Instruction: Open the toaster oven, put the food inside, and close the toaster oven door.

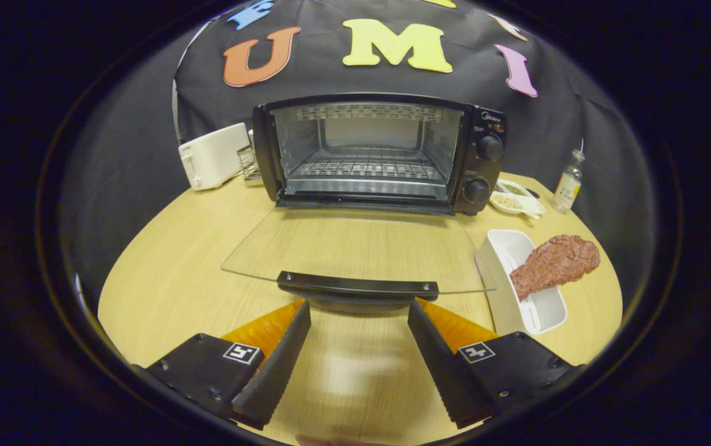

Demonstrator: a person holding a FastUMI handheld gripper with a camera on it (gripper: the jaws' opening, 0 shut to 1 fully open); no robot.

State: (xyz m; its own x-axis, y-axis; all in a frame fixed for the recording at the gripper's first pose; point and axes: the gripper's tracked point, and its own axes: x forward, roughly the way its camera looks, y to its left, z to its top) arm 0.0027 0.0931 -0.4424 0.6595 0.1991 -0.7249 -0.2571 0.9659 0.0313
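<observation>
The black toaster oven stands at the back of the round wooden table. Its glass door is folded all the way down and lies flat toward me, and the wire rack inside is bare. The door's black handle lies just ahead of my fingertips. My gripper is open, with nothing between its two black-and-orange fingers. The food, a reddish-brown slab of meat, rests across a white rectangular dish to the right of the door and ahead of my right finger.
A white toaster stands left of the oven, with a small metal rack beside it. Right of the oven are a small white plate of food bits and a little clear bottle near the table's edge.
</observation>
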